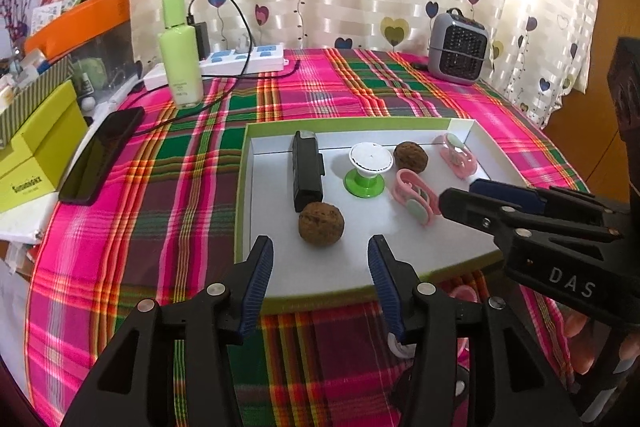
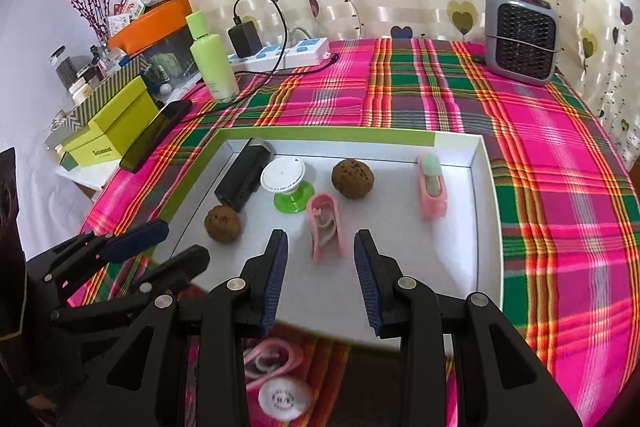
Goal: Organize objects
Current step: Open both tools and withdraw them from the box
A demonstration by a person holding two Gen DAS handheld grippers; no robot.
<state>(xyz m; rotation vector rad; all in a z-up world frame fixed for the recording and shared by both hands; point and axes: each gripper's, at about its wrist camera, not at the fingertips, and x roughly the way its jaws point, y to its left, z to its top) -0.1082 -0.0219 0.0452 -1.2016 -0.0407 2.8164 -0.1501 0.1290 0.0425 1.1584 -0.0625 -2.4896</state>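
A white tray with a green rim (image 1: 256, 163) is seen at the centre of both frames on a plaid tablecloth (image 1: 192, 163). Inside it are laid two walnuts — one near the front (image 1: 321, 224), one farther back (image 1: 411, 156) — a black box (image 1: 307, 171), a green-footed stand (image 1: 368, 165) and two pink clips (image 1: 414, 195) (image 1: 458, 155). At the bottom of each frame, the left gripper (image 1: 320, 251) and right gripper (image 2: 320, 247) are held with jaws apart and nothing between them. A third pink clip (image 2: 266, 357) and a white disc (image 2: 285, 399) are glimpsed below the tray's near edge.
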